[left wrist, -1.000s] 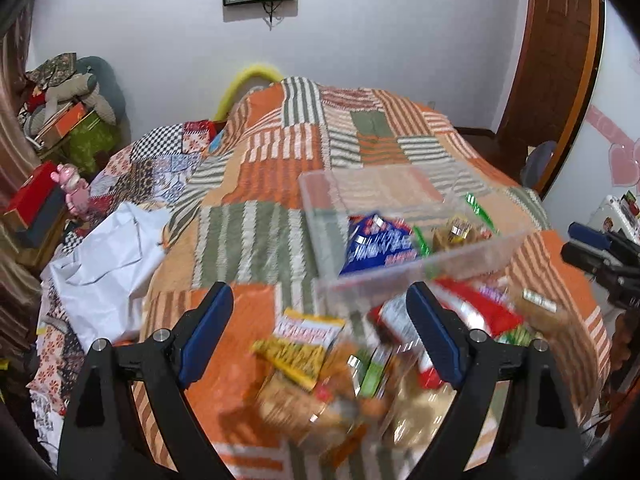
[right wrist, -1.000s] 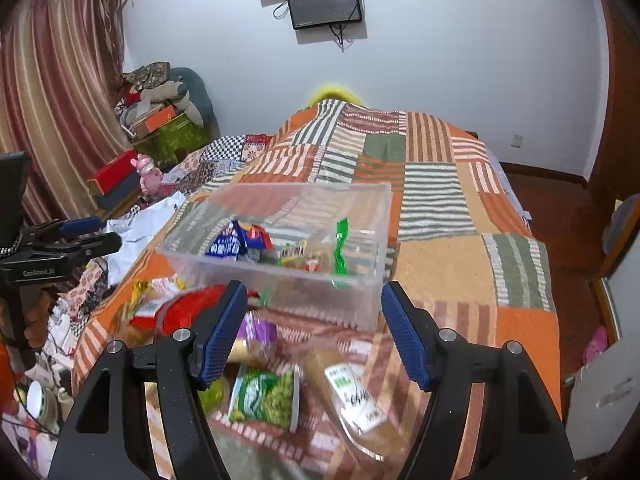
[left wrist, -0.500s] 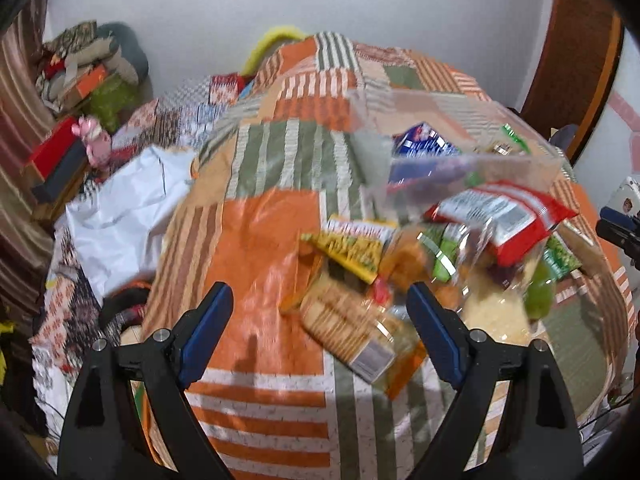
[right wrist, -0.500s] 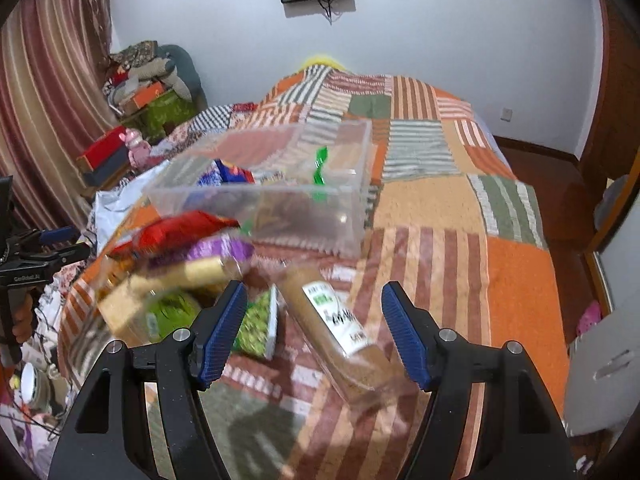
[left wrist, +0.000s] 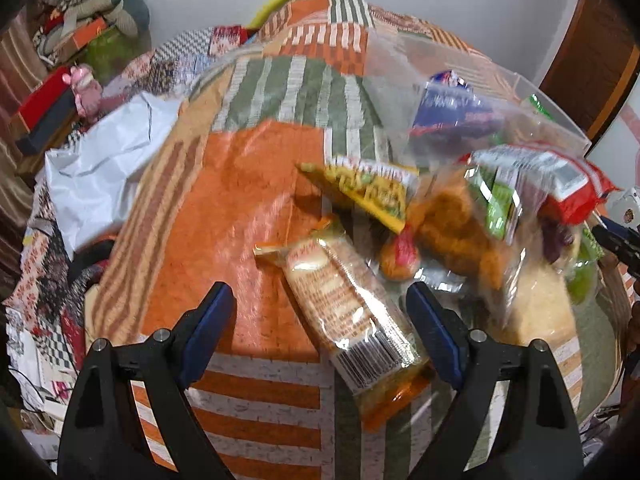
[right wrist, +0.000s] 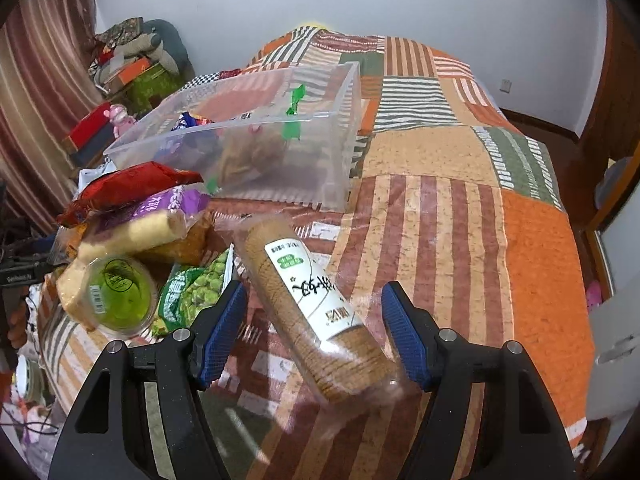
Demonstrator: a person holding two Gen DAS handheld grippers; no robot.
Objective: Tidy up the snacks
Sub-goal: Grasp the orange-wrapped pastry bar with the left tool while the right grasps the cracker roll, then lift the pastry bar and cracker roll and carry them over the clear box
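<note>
A clear plastic bin (right wrist: 276, 148) with a few snacks inside stands on the patchwork bed; it also shows in the left wrist view (left wrist: 520, 92). My left gripper (left wrist: 320, 332) is open, its jaws either side of a cracker pack (left wrist: 348, 312). A yellow packet (left wrist: 368, 190), an orange snack bag (left wrist: 456, 232) and a red bag (left wrist: 560, 184) lie beyond. My right gripper (right wrist: 314, 330) is open around a brown biscuit roll with a white label (right wrist: 316, 304). A green cup (right wrist: 118, 296), a green pea bag (right wrist: 192, 296) and a red bag (right wrist: 136, 188) lie to its left.
The orange and striped quilt (right wrist: 460, 208) stretches right of the pile. White cloth (left wrist: 104, 160) hangs at the bed's left side. Boxes and a pink toy (left wrist: 86, 88) sit on the floor beyond. A wooden door (left wrist: 592, 64) is at the right.
Both grippers have dropped down and forward toward the snack pile. The cracker pack now lies between the left jaws and the biscuit roll between the right jaws. Both stay open.
</note>
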